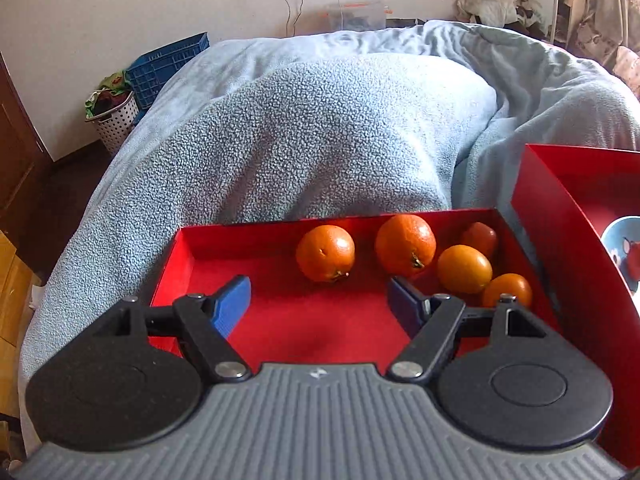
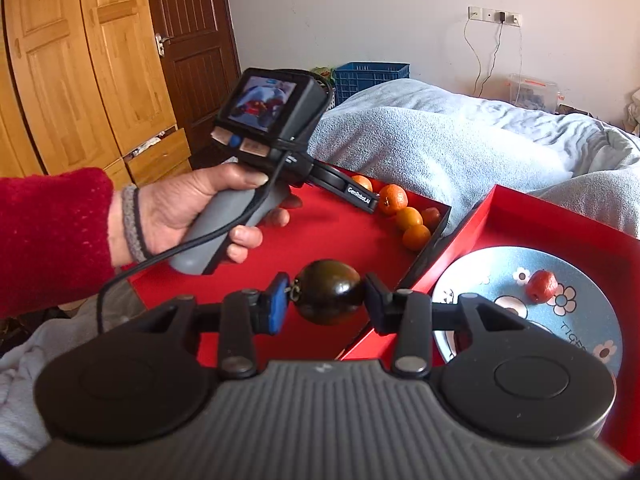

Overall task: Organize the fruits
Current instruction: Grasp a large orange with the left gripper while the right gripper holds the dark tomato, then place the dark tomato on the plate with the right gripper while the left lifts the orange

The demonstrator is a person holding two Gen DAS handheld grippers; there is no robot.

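A low red tray point(image 1: 208, 248) lies on the bed with several oranges in its far right corner: two big ones point(image 1: 325, 253) point(image 1: 405, 245), smaller ones point(image 1: 464, 269) point(image 1: 507, 290) and a reddish fruit point(image 1: 480, 236). My left gripper point(image 1: 320, 300) hangs open over the tray's bare floor just in front of them, with nothing between its blue pads. In the right wrist view my right gripper point(image 2: 326, 300) is shut on a dark round fruit point(image 2: 328, 292), held above the gap between that tray point(image 2: 320, 232) and a second red box point(image 2: 496, 196). The box holds a blue flowered plate point(image 2: 500, 272) with one small red fruit point(image 2: 541, 286).
A hand point(image 2: 192, 208) in a red sleeve grips the left gripper's handle over the tray. A pale blue fleece blanket point(image 1: 320, 128) rises behind both boxes. A blue crate point(image 1: 168, 68) and a white basket point(image 1: 116, 120) stand on the floor at the far left.
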